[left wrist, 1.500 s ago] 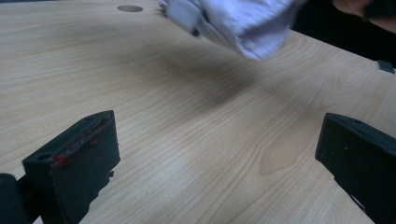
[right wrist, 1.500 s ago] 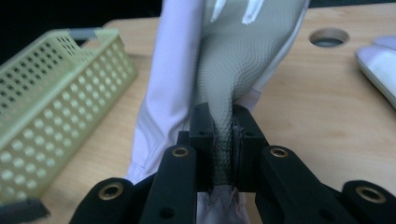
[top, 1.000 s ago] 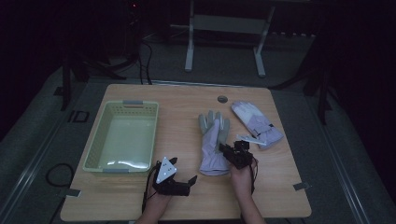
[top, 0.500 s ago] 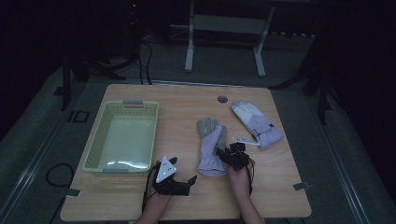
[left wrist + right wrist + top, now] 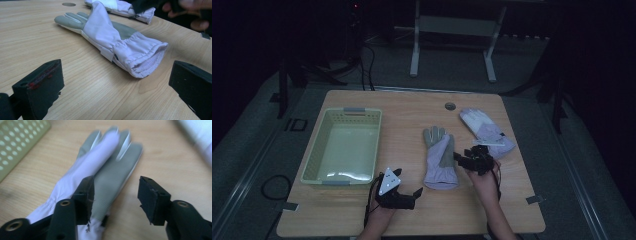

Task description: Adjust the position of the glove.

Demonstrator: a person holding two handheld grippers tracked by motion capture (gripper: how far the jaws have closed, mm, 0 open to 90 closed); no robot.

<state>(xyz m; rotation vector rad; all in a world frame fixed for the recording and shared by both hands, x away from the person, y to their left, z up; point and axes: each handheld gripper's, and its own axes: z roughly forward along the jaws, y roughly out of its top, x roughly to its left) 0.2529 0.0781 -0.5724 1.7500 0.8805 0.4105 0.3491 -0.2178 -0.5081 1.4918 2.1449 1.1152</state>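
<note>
Since a second ago the near glove (image 5: 440, 159) has been folded lengthwise, its lilac fabric side lapped over the ribbed grey palm, and the right gripper (image 5: 463, 159) has drawn off to its right edge, jaws just opening with nothing between them; the glove lies flat on the wooden table (image 5: 402, 107) between both grippers, its elastic gathered cuff toward the person; a second glove (image 5: 486, 131), pale lilac and white, lies beyond the right hand; the left gripper (image 5: 416, 192) rests low on the table, jaws spread wide and empty; the perforated green plastic basket (image 5: 316, 161) at left holds nothing.
</note>
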